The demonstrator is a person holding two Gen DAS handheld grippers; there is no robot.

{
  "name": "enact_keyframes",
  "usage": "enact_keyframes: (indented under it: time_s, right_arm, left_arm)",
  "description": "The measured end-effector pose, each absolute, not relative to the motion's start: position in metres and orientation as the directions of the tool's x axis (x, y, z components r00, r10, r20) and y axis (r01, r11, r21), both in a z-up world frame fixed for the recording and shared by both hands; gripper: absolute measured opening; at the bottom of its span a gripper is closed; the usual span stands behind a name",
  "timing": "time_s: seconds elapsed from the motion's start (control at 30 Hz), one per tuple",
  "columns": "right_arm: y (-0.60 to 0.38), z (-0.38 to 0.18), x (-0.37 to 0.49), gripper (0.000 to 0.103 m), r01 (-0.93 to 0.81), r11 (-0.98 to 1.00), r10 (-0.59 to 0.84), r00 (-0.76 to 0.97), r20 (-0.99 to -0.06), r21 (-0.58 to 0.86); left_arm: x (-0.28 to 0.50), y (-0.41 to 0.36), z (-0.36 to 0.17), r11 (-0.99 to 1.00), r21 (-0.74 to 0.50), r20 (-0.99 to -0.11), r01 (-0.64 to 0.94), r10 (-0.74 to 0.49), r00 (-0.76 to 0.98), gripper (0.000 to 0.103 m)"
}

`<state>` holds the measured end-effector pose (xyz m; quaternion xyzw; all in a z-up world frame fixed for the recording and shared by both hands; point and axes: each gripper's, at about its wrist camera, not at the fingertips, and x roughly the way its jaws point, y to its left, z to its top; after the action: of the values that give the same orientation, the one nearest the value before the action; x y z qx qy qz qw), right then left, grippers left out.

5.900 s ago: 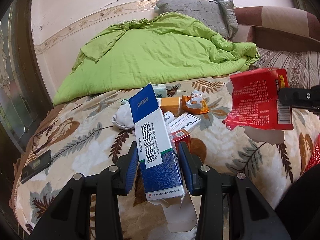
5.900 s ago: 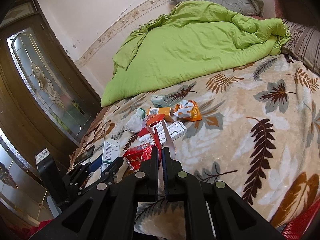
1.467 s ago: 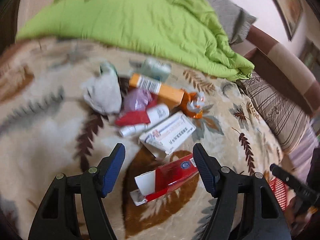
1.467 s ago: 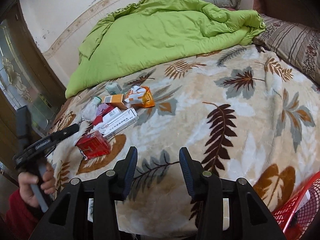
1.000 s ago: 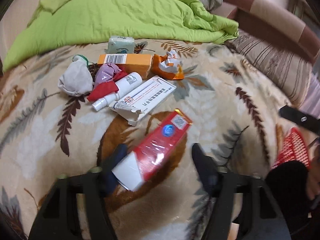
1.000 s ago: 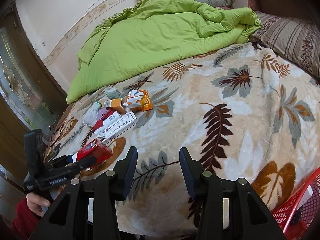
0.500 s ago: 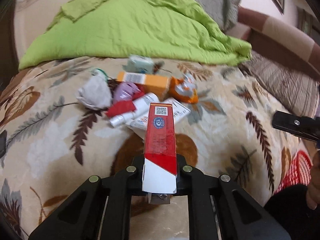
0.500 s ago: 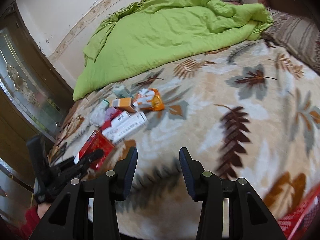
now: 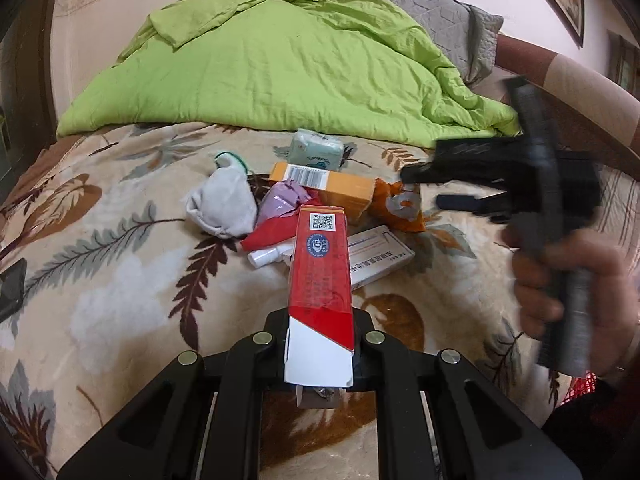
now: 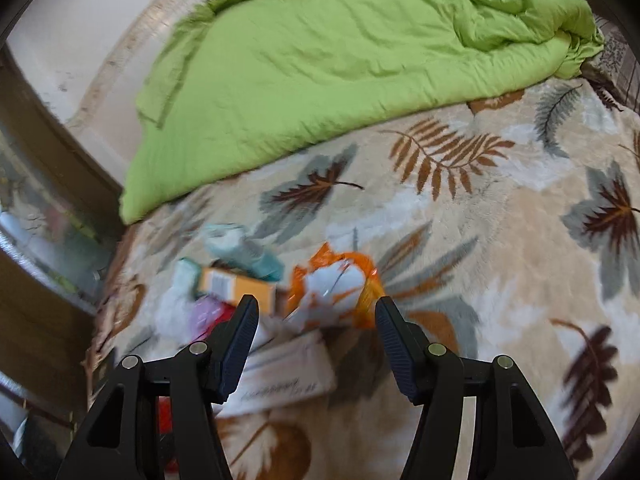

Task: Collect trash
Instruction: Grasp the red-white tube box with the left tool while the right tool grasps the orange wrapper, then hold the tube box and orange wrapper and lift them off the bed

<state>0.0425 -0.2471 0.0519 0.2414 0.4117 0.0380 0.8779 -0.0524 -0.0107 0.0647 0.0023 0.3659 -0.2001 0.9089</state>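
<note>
While left tongs (image 9: 320, 354) stay clamping the red box (image 9: 320, 276), gaping right tongs (image 10: 316, 320) neared the orange wrapper (image 10: 340, 284).

Leaf-print bed (image 9: 120, 280), green quilt (image 9: 280, 72), pale wall (image 9: 100, 20)

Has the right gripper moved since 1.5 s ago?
Yes. The right gripper, open, went left toward the trash pile; the orange wrapper now sits between its fingers.

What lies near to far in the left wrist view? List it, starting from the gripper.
Left gripper shut on the red and white box → white flat box → orange carton → pale green tissue pack → green quilt → grey pillow.
</note>
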Motion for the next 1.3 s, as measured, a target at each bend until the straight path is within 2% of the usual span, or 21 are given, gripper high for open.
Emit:
enact_keyframes:
  time_s: [0.07,0.1,0.13,0.23,0.7,0.97,1.3]
  right_arm:
    - [-0.249,0.038,0.056,0.059,0.156,0.873,0.269,0.636,-0.723,0.462]
    - [-0.252,0.033,0.058,0.048,0.166,0.867,0.273,0.631,-0.726,0.470]
    - [-0.253,0.027,0.061,0.044,0.169,0.856,0.289,0.626,-0.724,0.488]
    - [-0.256,0.028,0.055,0.037,0.149,0.846,0.302,0.656,-0.692,0.511]
    - [-0.246,0.080,-0.082,0.036,0.004,0.903,0.266,0.780,-0.567,0.429]
    - [-0.242,0.078,-0.134,0.036,-0.019,0.925,0.248,0.786,-0.567,0.378]
    - [-0.246,0.081,-0.159,0.036,-0.033,0.931,0.239,0.807,-0.540,0.363]
  left_arm:
    - [-0.052,-0.010,0.067,0.917,-0.148,-0.657,0.371,-0.372,0.656,0.013]
    - [-0.052,-0.010,0.068,0.914,-0.154,-0.652,0.376,-0.380,0.656,0.013]
    - [-0.053,-0.010,0.069,0.911,-0.159,-0.647,0.380,-0.387,0.657,0.013]
    - [-0.055,-0.010,0.073,0.906,-0.165,-0.626,0.390,-0.402,0.668,0.013]
    - [-0.088,-0.014,0.086,0.915,-0.082,-0.588,0.395,-0.364,0.722,0.013]
    - [-0.114,-0.011,0.092,0.917,-0.088,-0.574,0.388,-0.365,0.733,0.013]
    - [-0.132,-0.026,0.090,0.903,-0.052,-0.573,0.428,-0.378,0.727,0.013]
